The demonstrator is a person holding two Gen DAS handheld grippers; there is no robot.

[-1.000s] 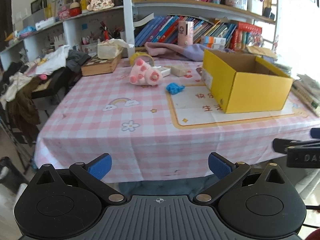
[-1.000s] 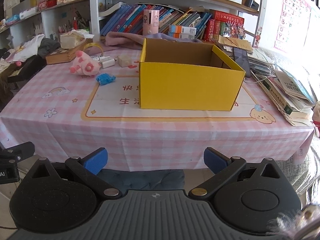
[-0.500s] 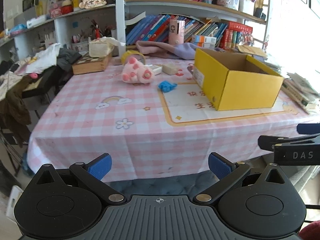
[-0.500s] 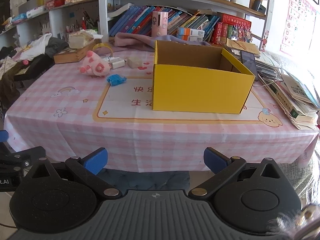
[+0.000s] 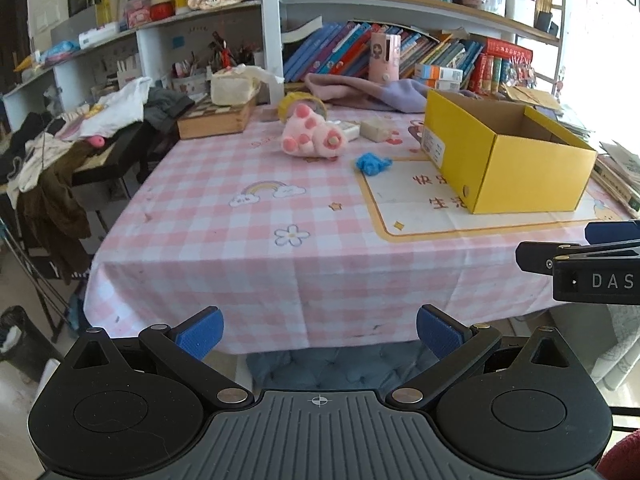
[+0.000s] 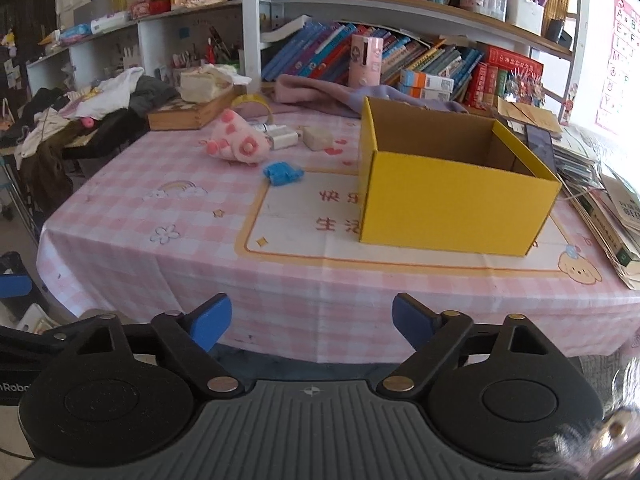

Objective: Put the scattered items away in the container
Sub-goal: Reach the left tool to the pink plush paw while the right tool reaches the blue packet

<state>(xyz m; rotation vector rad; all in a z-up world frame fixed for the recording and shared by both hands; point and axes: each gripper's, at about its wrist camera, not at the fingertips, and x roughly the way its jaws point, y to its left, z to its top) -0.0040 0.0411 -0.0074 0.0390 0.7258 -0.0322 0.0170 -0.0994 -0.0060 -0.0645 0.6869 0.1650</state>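
Both grippers hang short of the table [image 6: 280, 300] edge with nothing between their jaws: left gripper [image 5: 320, 330] wide open, right gripper [image 6: 312, 318] open but just been narrowing. The pink plush paw [image 6: 236, 142] and blue scrap [image 6: 282, 172] sit mid-frame, left of the yellow box [image 6: 452, 196]. My worry: narrowed jaws could just shove the fat plush. Only the right view shows the box's inside; the left shows its label.

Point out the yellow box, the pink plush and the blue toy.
yellow box [image 6: 452, 200]: right wrist view, on its near front wall.
pink plush [image 5: 310, 138]: left wrist view, on the middle of its body.
blue toy [image 6: 282, 173]: right wrist view, on its middle.
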